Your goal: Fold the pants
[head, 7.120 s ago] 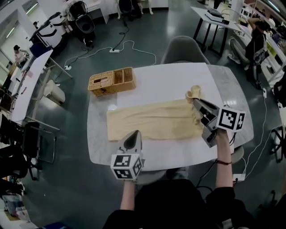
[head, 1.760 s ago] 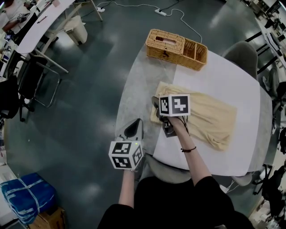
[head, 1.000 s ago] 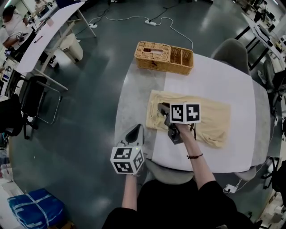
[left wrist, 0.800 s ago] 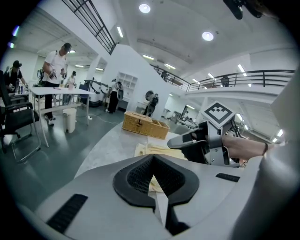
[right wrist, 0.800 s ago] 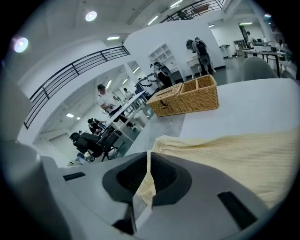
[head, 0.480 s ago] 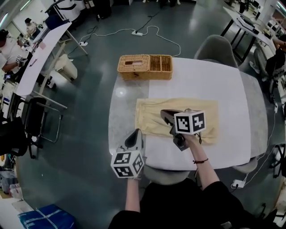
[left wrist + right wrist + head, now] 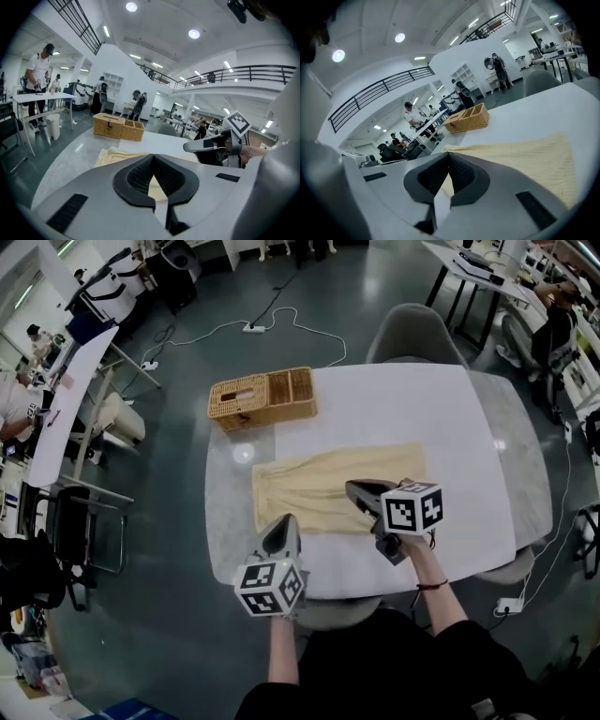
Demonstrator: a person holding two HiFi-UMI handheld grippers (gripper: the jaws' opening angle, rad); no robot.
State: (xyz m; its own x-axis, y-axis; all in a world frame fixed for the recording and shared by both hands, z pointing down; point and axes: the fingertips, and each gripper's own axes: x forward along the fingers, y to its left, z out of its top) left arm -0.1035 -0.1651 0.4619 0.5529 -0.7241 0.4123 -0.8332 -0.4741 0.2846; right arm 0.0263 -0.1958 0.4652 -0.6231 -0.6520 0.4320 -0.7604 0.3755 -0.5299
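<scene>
pants (image 7: 314,486) lie as a long flat strip across the white table (image 7: 394,409), with the left gripper (image 7: 281,523) by their near-left corner, jaws together and empty. the right gripper (image 7: 352,487), also closed on nothing, hovers over the strip's middle. a tip dragging there could rumple the fold, and a shallow pinch might lift only the top layer.

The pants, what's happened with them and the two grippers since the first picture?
The right gripper carried the lifted right end of the pants over to their left end, let go and drew back. It now hovers shut and empty over the folded pants. The left gripper stayed by the near edge of the table, and the basket kept its place.
</scene>
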